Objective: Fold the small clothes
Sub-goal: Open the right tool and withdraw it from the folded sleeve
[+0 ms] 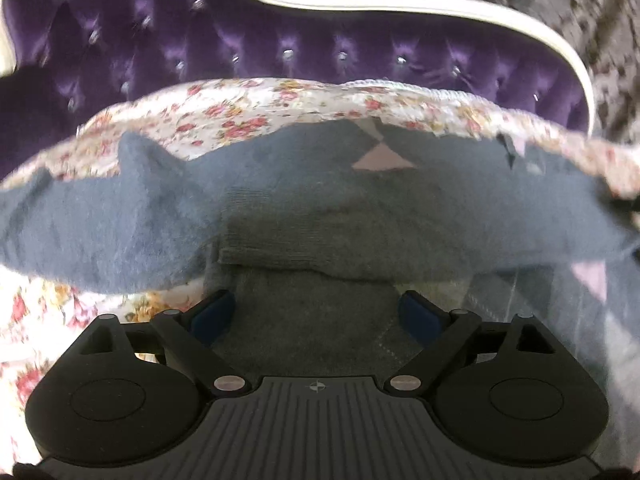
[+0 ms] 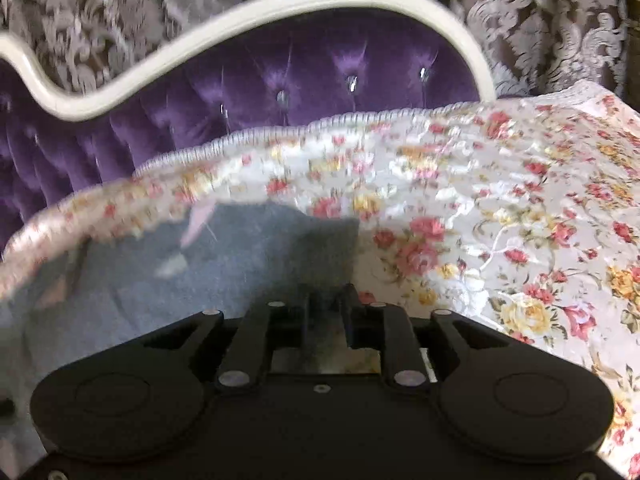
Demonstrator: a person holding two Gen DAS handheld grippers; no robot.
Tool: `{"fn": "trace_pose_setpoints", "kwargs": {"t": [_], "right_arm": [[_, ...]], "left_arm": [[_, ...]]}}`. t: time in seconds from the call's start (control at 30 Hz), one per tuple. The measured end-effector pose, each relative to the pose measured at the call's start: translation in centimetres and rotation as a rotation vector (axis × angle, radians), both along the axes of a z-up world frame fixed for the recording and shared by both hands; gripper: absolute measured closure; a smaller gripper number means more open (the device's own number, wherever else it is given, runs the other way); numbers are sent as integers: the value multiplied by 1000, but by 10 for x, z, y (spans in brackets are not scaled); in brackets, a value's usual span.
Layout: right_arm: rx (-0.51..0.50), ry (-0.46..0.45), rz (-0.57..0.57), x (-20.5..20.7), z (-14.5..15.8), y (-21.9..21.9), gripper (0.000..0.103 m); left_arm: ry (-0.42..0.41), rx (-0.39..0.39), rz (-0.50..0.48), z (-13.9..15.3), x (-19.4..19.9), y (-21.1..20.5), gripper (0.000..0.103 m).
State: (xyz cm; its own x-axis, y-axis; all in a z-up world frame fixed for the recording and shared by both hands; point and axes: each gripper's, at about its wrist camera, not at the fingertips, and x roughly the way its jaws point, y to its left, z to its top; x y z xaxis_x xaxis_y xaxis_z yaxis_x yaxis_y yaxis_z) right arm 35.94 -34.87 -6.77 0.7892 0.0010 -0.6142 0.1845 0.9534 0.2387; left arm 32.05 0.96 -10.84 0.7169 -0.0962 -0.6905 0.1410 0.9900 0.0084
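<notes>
A small grey knit sweater [image 1: 304,200] with pink diamond patches lies spread on the floral bedspread [image 1: 224,108]. A sleeve sticks out to the left. My left gripper [image 1: 316,312] is open, its blue-padded fingers [image 1: 212,312] standing wide over the sweater's lower part. In the right wrist view the sweater [image 2: 240,248] lies to the left and ahead. My right gripper [image 2: 326,300] is shut on the sweater's right edge, the fingers close together with grey cloth between them.
The purple tufted headboard [image 1: 280,48] with a white frame [image 2: 240,12] rises just beyond the bedspread's corded edge. Patterned grey curtains [image 2: 560,20] hang behind it. The floral bedspread [image 2: 520,220] stretches to the right.
</notes>
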Motion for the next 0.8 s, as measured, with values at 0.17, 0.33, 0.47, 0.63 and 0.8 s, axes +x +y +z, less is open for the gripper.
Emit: {"fn": "trace_pose_setpoints", "kwargs": {"t": [0.17, 0.33, 0.47, 0.63, 0.8], "right_arm": [[-67, -35, 43, -18, 15, 21, 44], [-132, 53, 46, -33, -14, 18, 46], [-102, 13, -27, -53, -5, 6, 44], [-181, -24, 38, -67, 11, 23, 44], [-206, 78, 16, -51, -6, 25, 40]], "left_arm": [[-33, -17, 1, -5, -7, 3, 6], [-48, -9, 0, -5, -9, 1, 4], [-49, -12, -2, -6, -9, 1, 4], [-51, -14, -2, -6, -10, 1, 4], [-60, -39, -5, -7, -14, 4, 4]]}}
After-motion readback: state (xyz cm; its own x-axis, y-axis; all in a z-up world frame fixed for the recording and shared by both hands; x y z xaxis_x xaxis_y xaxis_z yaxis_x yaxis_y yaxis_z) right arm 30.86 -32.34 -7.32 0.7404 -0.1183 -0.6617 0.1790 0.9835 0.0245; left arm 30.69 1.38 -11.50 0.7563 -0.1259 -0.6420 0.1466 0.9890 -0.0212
